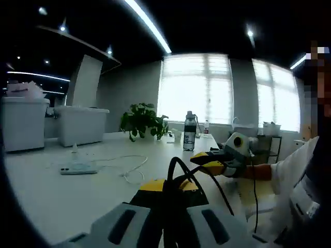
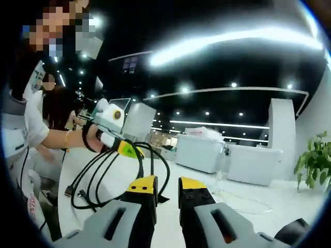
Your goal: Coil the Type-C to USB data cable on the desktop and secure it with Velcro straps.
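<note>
The black data cable (image 1: 182, 166) rises in loops from between the yellow-tipped jaws of my left gripper (image 1: 166, 187), which is shut on it. In the right gripper view the left gripper (image 2: 124, 149) comes in from the left, held by a hand, and the cable (image 2: 98, 175) hangs from it as a coil of several loops over the white desk (image 2: 170, 170). Its plug ends (image 2: 68, 191) dangle at the lower left. My right gripper (image 2: 168, 187) stands open just in front of the coil, with a small black tab by its left jaw. From the left gripper view, the right gripper (image 1: 208, 161) touches the loops.
A white charger block with a thin white cord (image 1: 77, 168) lies on the desk. Behind it stand a potted plant (image 1: 142, 121), a water bottle (image 1: 190, 132) and two white bins (image 1: 80, 124). A person in white (image 1: 305, 181) sits close on the right.
</note>
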`<state>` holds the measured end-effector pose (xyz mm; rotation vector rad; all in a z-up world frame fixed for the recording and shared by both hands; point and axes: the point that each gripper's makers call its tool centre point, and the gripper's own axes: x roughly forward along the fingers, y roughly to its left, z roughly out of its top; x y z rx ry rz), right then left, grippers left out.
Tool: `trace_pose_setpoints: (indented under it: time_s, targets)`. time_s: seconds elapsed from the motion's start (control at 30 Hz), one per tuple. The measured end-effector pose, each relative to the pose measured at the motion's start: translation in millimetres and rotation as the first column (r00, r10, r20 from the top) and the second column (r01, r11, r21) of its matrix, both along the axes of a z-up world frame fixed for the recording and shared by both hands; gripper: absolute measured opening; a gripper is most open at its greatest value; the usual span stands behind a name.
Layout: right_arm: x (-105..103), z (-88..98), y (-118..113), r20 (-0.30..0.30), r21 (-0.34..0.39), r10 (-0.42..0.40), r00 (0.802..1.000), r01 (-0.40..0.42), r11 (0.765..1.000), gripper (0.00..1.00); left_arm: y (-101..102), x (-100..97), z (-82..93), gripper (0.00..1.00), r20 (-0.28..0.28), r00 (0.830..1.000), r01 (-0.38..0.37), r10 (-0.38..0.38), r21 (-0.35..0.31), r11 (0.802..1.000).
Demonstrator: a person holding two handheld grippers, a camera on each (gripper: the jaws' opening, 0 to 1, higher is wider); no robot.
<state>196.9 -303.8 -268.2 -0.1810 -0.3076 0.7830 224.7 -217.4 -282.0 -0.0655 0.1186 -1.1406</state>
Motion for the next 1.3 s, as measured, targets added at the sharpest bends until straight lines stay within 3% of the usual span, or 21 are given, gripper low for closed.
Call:
trace_pose_setpoints:
  time_s: [0.1, 0.2, 0.3, 0.4, 0.5, 0.6, 0.73, 0.8, 0.87, 0.97, 1.07, 1.17, 1.23, 1.3]
  targets:
    - [-18, -2.2, 6, -0.022, -0.035, 0.056, 0.998, -0.056, 0.998, 0.13, -11, 9.0, -16.8, 0.05, -0.028, 0.999, -0.027, 0.028, 0.028, 0.999]
    - [-30, -15.1, 17, -0.056, -0.107, 0.098, 0.994, -0.104, 0.989, 0.13, -9, 22.4, -39.2, 0.05, 0.035, 0.995, -0.096, 0.091, 0.158, 0.983]
    - [-36, -33.0, 33, -0.125, -0.149, 0.142, 0.982, -0.16, 0.976, 0.18, -5, 26.7, -58.7, 0.05, 0.049, 0.993, -0.116, 0.107, 0.24, 0.964]
    - [-37, -42.0, 47, -0.196, -0.139, 0.186, 0.963, -0.215, 0.967, 0.23, -4, 25.8, -66.3, 0.06, 0.045, 0.994, -0.108, 0.1, 0.241, 0.964]
    - [-30, -54.8, 58, -0.166, -0.251, 0.15, 0.975, -0.189, 0.949, 0.23, -3, 26.7, -71.4, 0.06, 0.053, 0.993, -0.12, 0.109, 0.259, 0.958]
    - [-31, -68.4, 73, -0.203, -0.295, 0.161, 0.966, -0.217, 0.931, 0.23, -1, 32.7, -75.6, 0.07, 0.071, 0.989, -0.146, 0.131, 0.286, 0.947]
    - [-16, -79.0, 76, -0.1, -0.46, 0.094, 0.991, -0.13, 0.878, 0.23, 0, 35.9, -76.2, 0.11, 0.066, 0.988, -0.156, 0.143, 0.286, 0.945]
    - [-21, -85.2, 82, -0.123, -0.468, 0.132, 0.984, -0.175, 0.866, 0.23, -4, 32.6, -72.0, 0.14, 0.059, 0.992, -0.121, 0.109, 0.256, 0.959]
    - [-18, -87.3, 83, -0.129, -0.474, 0.114, 0.985, -0.162, 0.865, 0.22, -4, 31.8, -68.3, 0.2, 0.038, 0.994, -0.11, 0.104, 0.221, 0.969]
    - [-6, -84.5, 76, -0.048, -0.539, 0.062, 0.997, -0.078, 0.838, 0.2, -3, 31.2, -66.2, 0.21, 0.038, 0.994, -0.106, 0.1, 0.214, 0.971]
    - [-4, -87.0, 78, -0.023, -0.57, 0.06, 0.998, -0.062, 0.819, 0.19, -2, 29.5, -65.1, 0.21, 0.068, 0.993, -0.112, 0.098, 0.232, 0.966]
    - [1, -85.1, 78, 0.055, -0.62, 0.042, 0.998, 0.002, 0.785, 0.17, 1, 27.6, -60.4, 0.21, 0.083, 0.992, -0.114, 0.098, 0.227, 0.967]
    - [4, -80.9, 79, 0.108, -0.626, 0.035, 0.994, 0.041, 0.779, 0.14, 4, 28.6, -55.7, 0.21, 0.101, 0.989, -0.13, 0.11, 0.217, 0.967]
    - [4, -81.7, 80, 0.114, -0.631, 0.045, 0.992, 0.038, 0.775, 0.1, 8, 29.5, -53.0, 0.21, 0.102, 0.988, -0.135, 0.116, 0.209, 0.968]
